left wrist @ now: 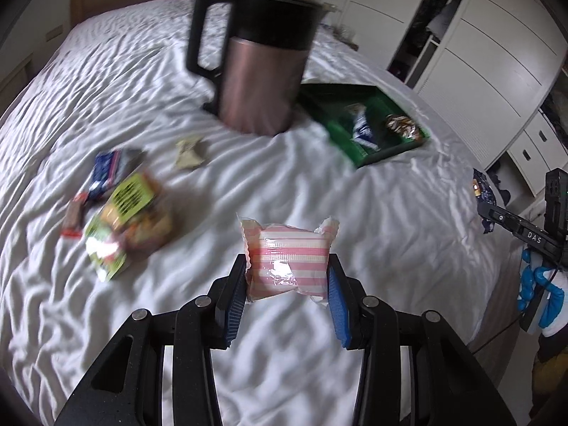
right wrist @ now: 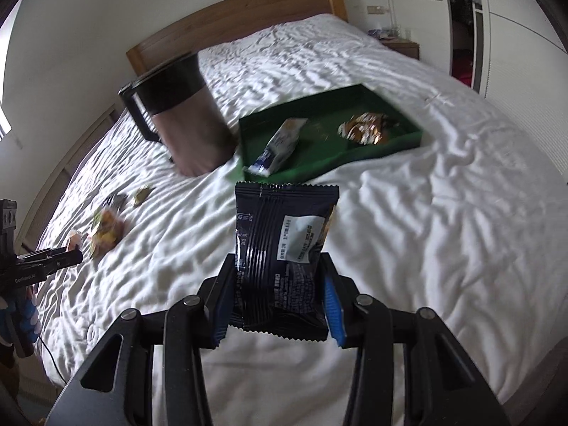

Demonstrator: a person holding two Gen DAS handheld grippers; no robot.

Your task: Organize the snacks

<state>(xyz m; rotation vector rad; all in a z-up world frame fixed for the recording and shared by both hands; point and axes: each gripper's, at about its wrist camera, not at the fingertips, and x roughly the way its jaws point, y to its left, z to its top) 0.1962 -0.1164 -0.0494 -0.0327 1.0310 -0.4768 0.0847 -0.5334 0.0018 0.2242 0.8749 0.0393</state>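
Observation:
My left gripper (left wrist: 287,265) is shut on a pink-and-white striped snack packet (left wrist: 284,248), held above the white bed. My right gripper (right wrist: 278,262) is shut on a dark navy snack packet (right wrist: 273,245) with a white label, also off the sheet. Ahead lies a green tray (right wrist: 319,174) holding a blue-and-white packet (right wrist: 280,145) and a gold-brown packet (right wrist: 365,128). In the left wrist view the tray (left wrist: 390,152) is at the upper right. Loose on the sheet are a yellow-green bag (left wrist: 127,220), a blue packet (left wrist: 106,170), a red-brown bar (left wrist: 72,218) and a small beige packet (left wrist: 190,152).
A brown jug with a black handle and lid (left wrist: 259,71) stands on the bed just left of the tray. A wooden headboard (right wrist: 230,17) is behind, white wardrobes (left wrist: 479,53) run along the right, and a nightstand (right wrist: 401,48) is at the far corner. A blue-gloved hand (left wrist: 539,284) holds the other gripper.

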